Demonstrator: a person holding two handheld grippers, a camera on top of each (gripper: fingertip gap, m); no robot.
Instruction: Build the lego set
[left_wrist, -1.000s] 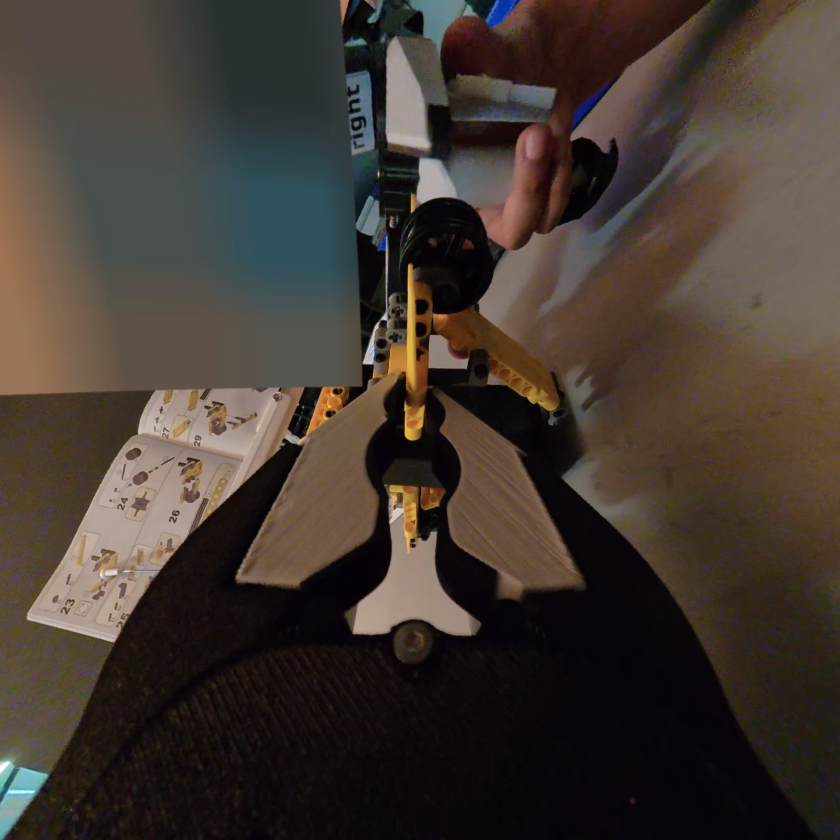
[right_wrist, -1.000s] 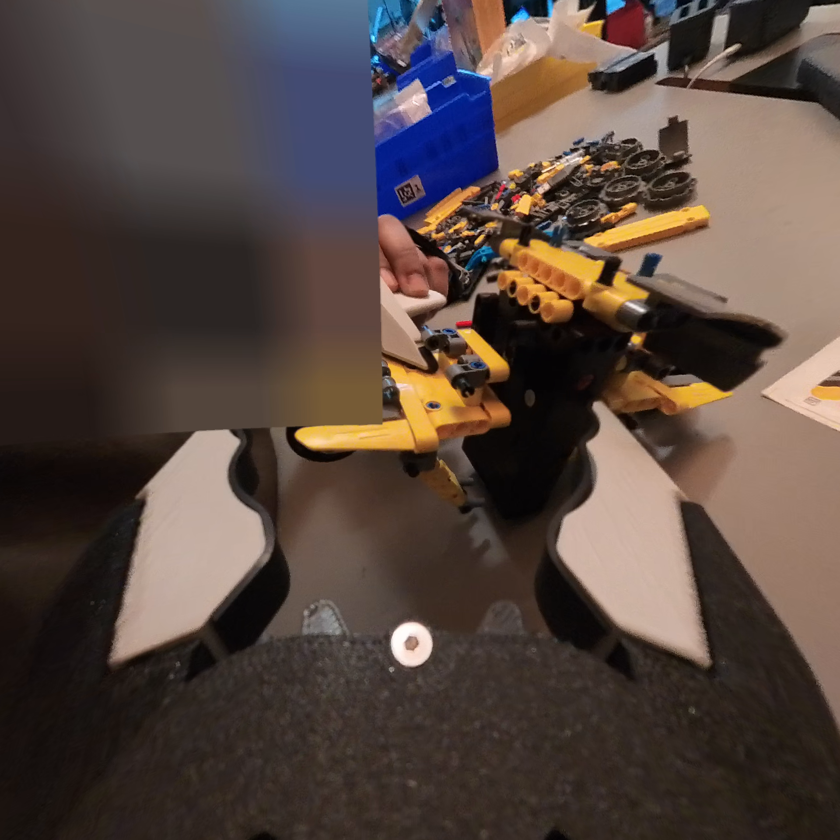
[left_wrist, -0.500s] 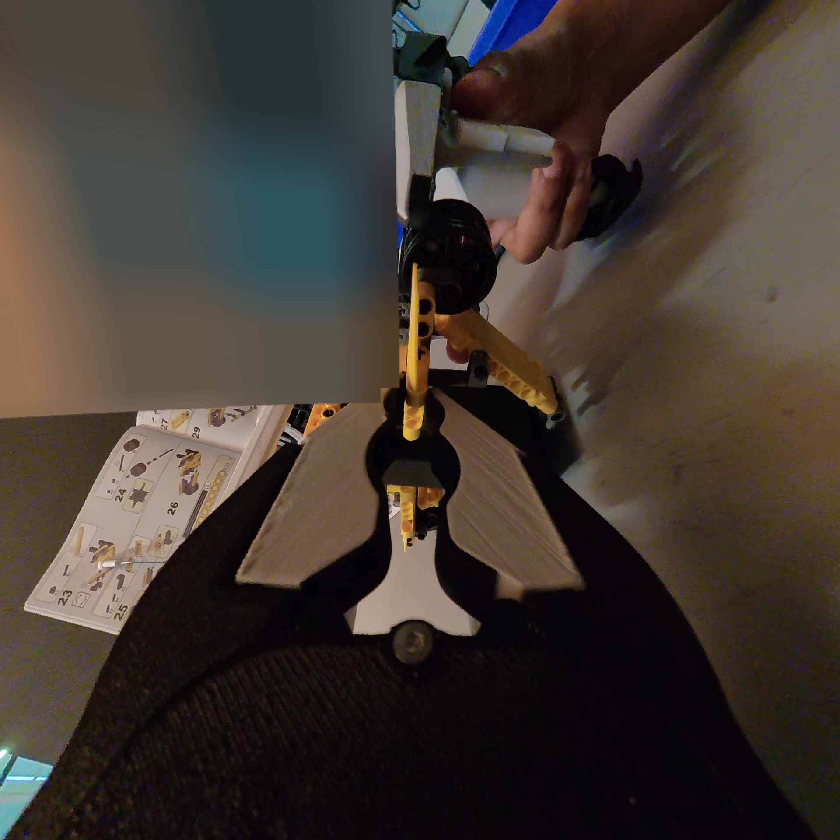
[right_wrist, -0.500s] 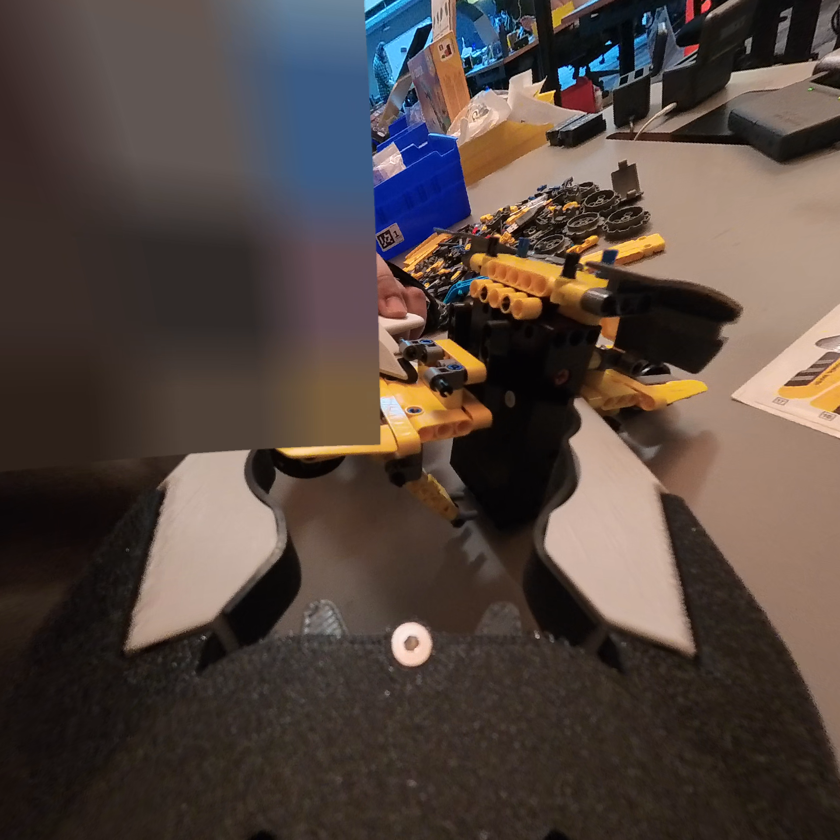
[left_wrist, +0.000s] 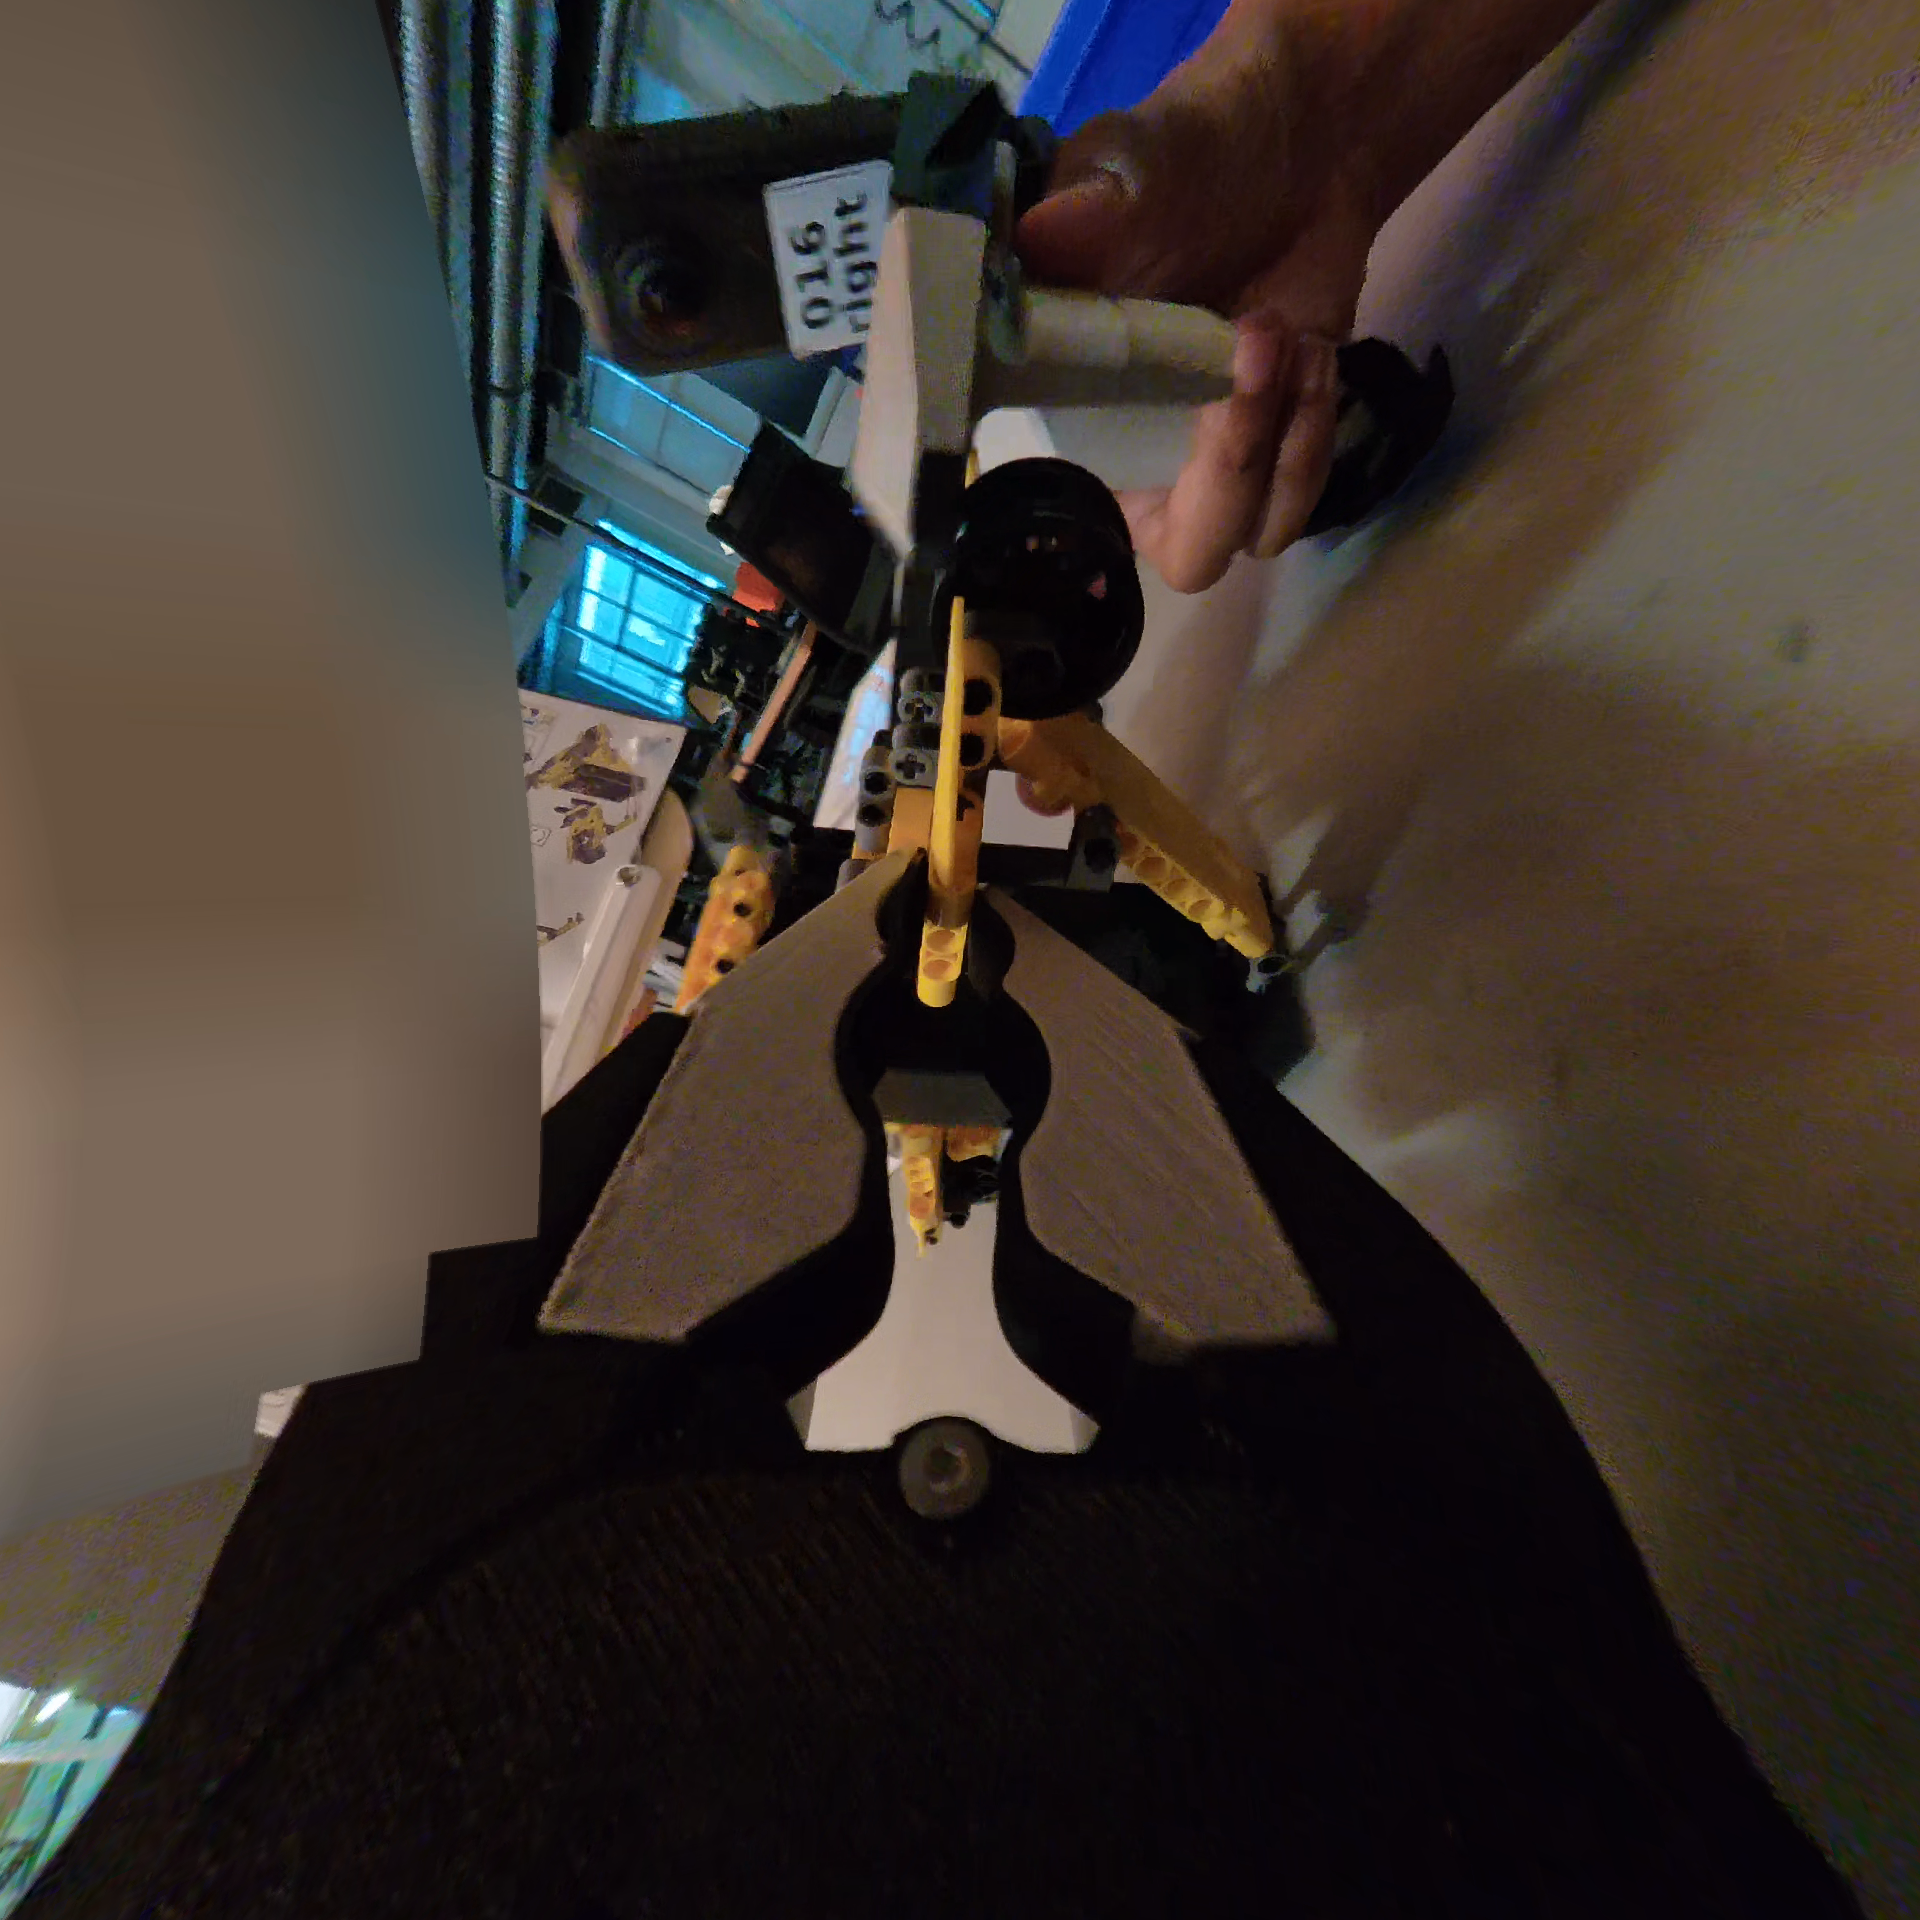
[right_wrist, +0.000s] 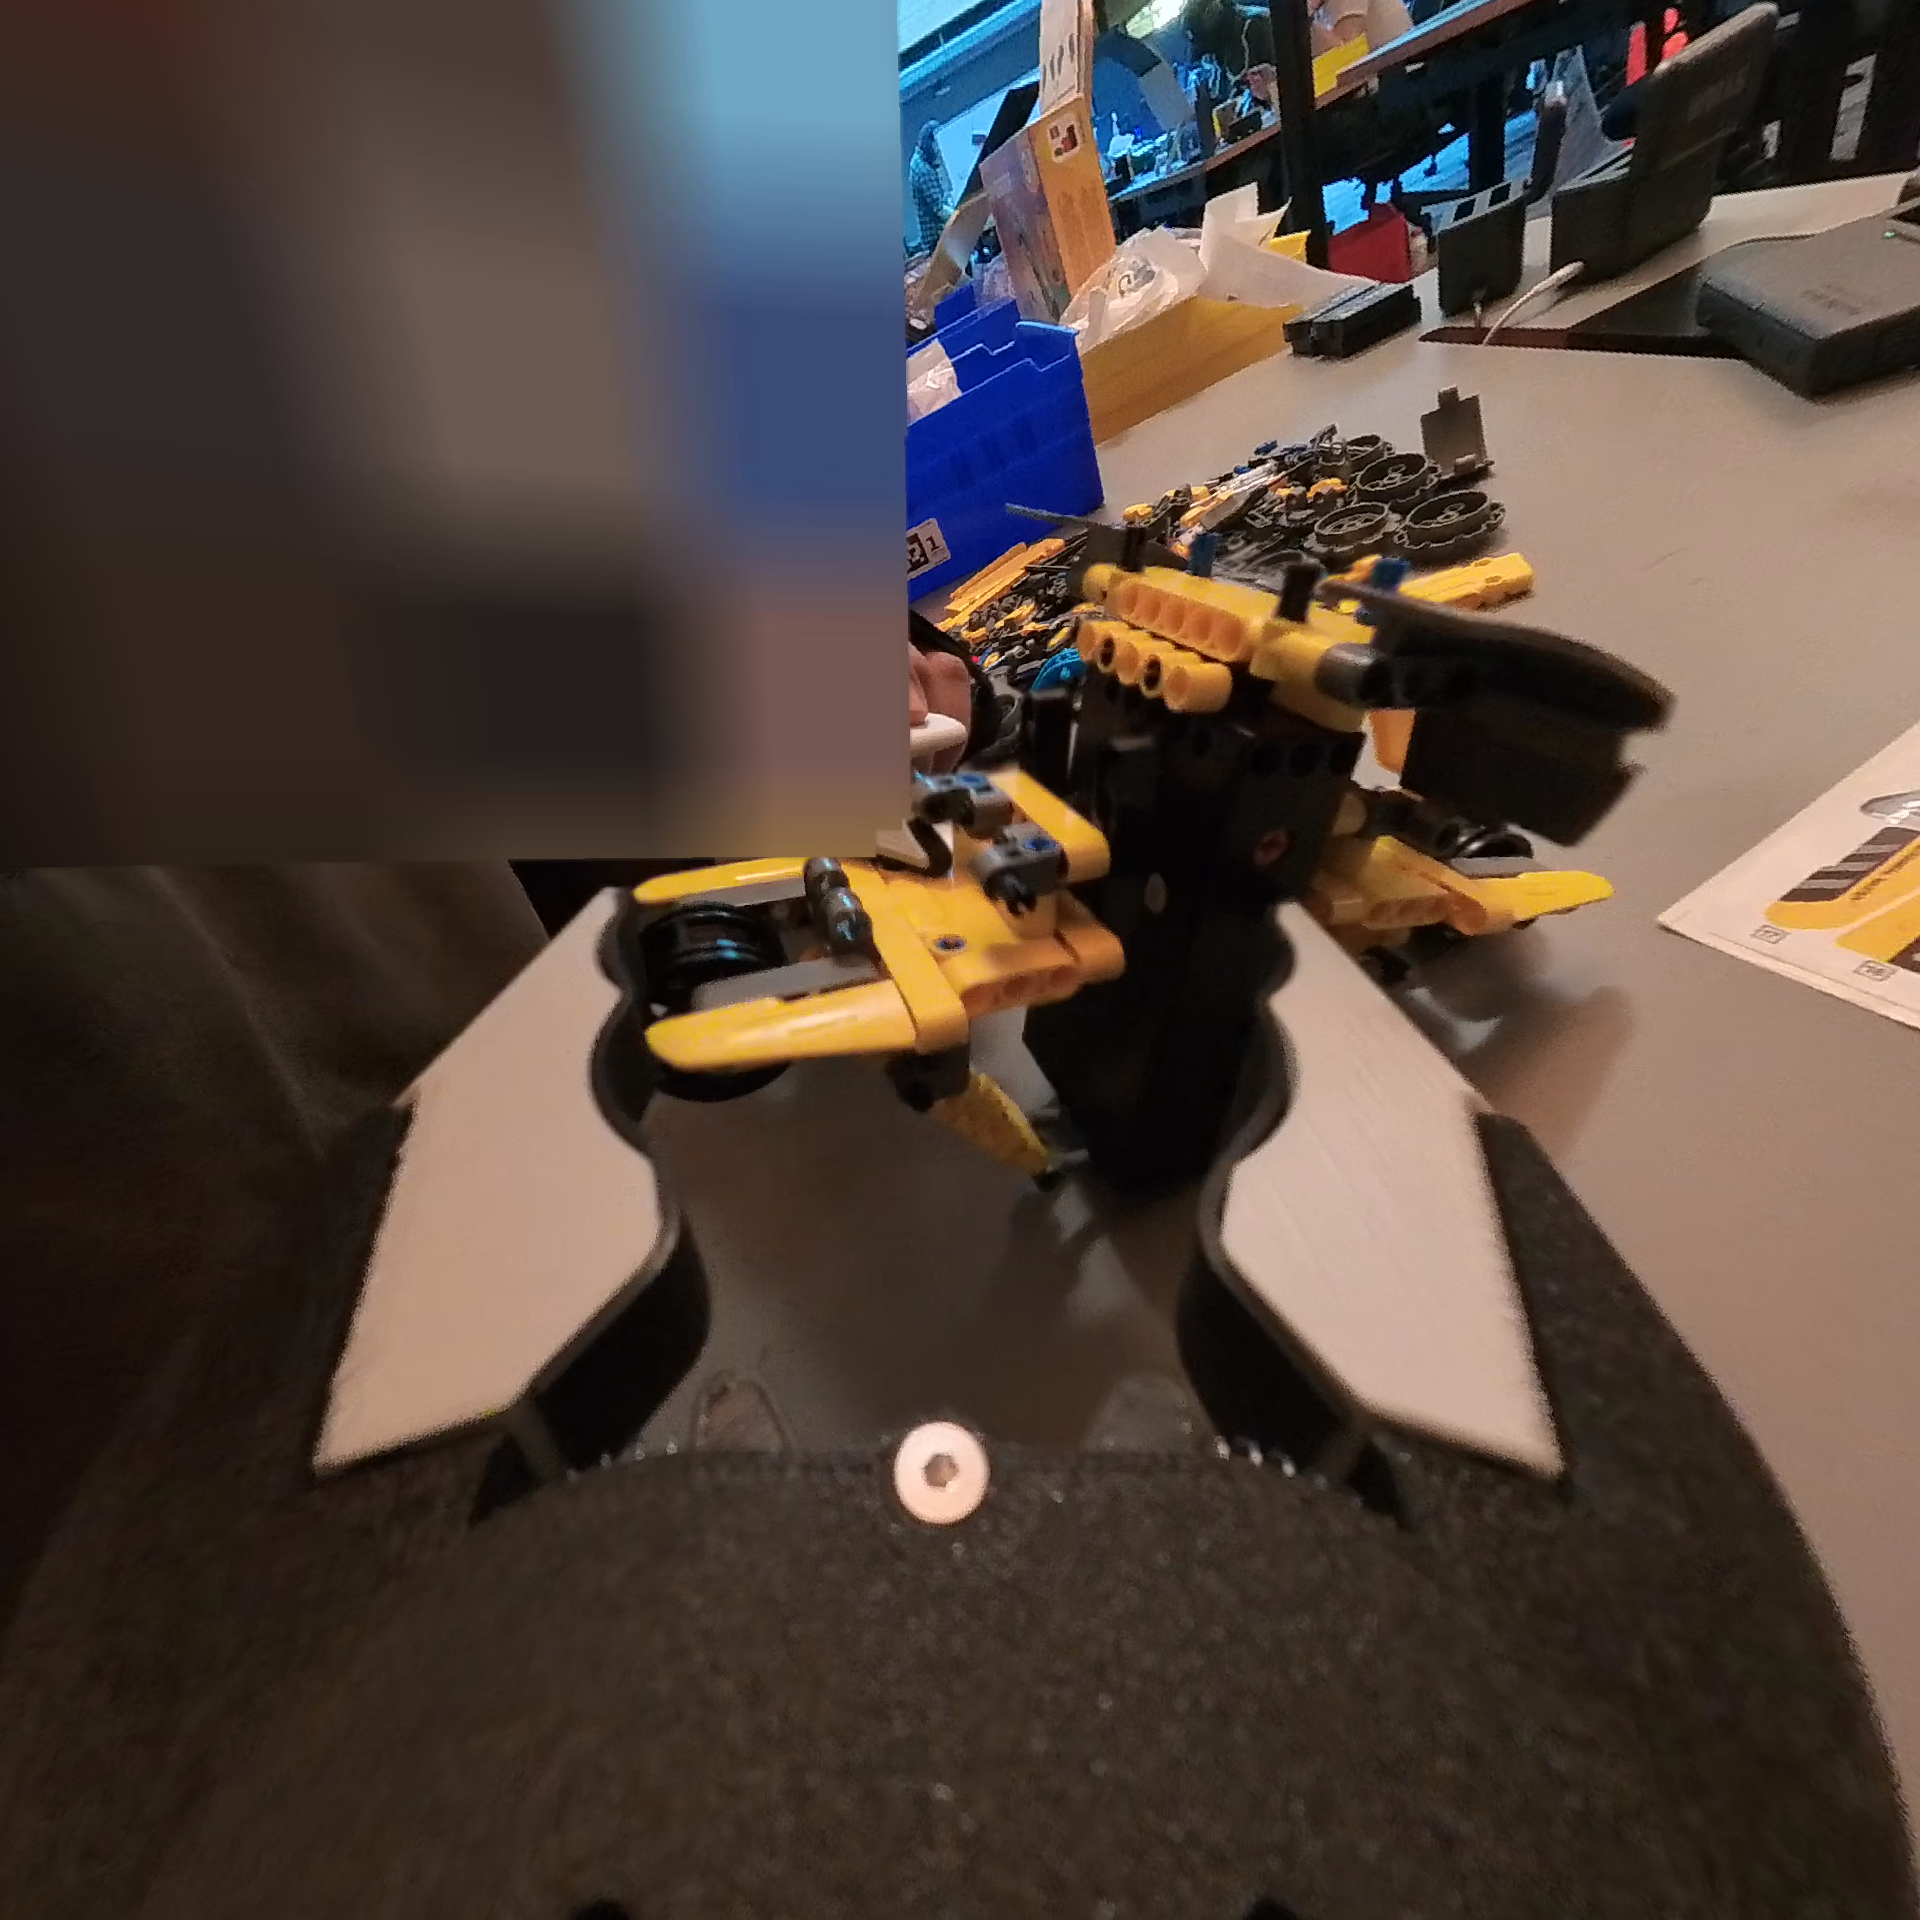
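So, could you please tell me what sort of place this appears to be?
Probably a shared workshop or lab: a grey table strewn with a pile of loose building-toy parts, a blue parts bin beside them, a printed instruction sheet, and more desks behind.

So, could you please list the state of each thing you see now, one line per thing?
left gripper: shut on the yellow beam of the model.
right gripper: open, the model between its fingers.
yellow and black brick model: partly built, held above the table.
loose parts: heaped on the table.
instruction sheet: lying flat.
blue bin: upright.
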